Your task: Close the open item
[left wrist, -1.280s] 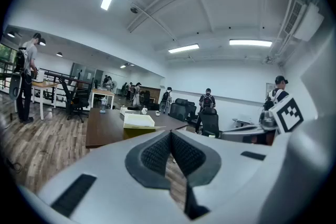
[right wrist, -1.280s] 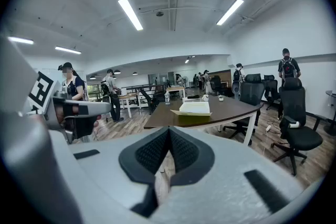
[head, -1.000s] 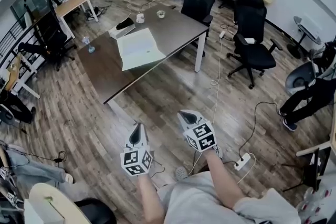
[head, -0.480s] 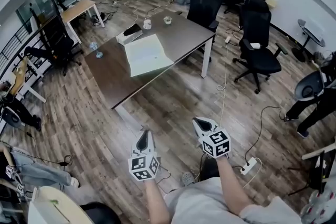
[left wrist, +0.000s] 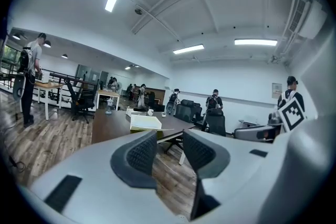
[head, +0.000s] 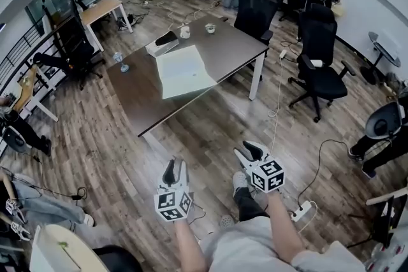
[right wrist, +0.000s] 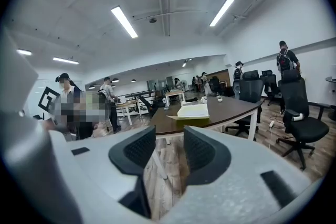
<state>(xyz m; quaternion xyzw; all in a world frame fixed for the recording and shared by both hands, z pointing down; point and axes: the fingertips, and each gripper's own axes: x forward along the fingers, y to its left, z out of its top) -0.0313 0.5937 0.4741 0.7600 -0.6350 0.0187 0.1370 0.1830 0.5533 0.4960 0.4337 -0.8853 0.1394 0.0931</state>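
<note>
**Box far off, grippers empty**

The box (head: 185,71) lies open on the bench (head: 137,99), far ahead. The left gripper (head: 174,169) and right gripper (head: 250,151) have just been opening; their jaws are apart with nothing between. Pushed one-sidedly, the light box may skid instead of closing.

Can't really tell whether the flat pale open thing (head: 185,71) on the dark brown table (head: 137,92) is a box or a book, way too small. Same for the small white cup-like object (head: 185,32) behind. Cream curved board (head: 60,250) chopped off bottom-left.
</note>
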